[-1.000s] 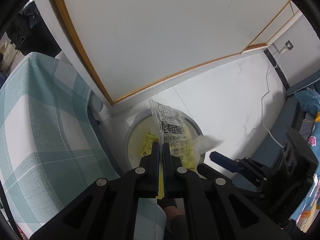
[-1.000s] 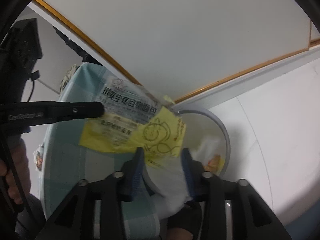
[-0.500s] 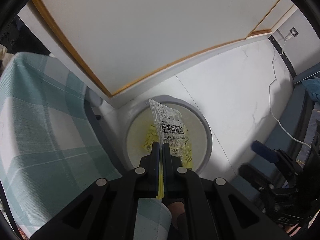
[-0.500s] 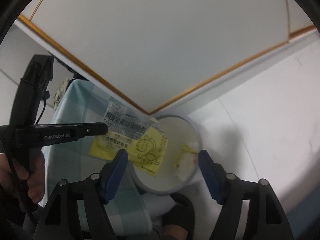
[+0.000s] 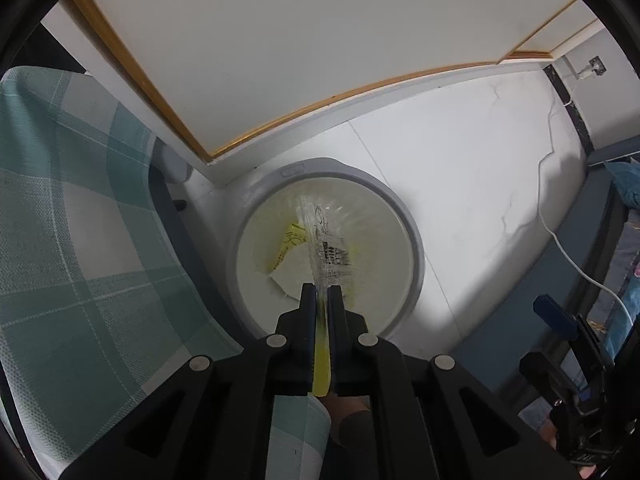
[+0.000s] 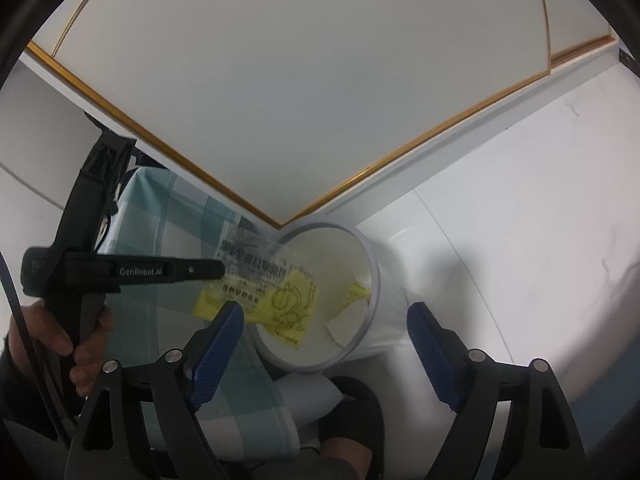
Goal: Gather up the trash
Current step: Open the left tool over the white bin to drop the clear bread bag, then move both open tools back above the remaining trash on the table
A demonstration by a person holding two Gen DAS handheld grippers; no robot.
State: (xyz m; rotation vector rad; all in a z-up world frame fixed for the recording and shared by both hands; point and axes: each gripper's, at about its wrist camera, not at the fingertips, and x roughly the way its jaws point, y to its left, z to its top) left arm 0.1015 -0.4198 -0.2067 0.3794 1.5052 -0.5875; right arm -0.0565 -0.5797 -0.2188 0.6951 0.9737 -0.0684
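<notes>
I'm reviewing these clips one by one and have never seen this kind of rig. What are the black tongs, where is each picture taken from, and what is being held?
There is no robot here: a person holds a two-finger gripper in each hand, and each gripper carries a fisheye camera looking along its fingers.

Left camera: the left gripper is shut on a clear and yellow printed wrapper, held over a round white trash bin on the pale floor. Torn paper already lies inside the bin.

Right camera: the right gripper, with blue pads, is open and holds nothing. It looks at the same bin, and from the side it shows the left gripper in the person's hand. The checked green cloth lies beside the bin.
</notes>
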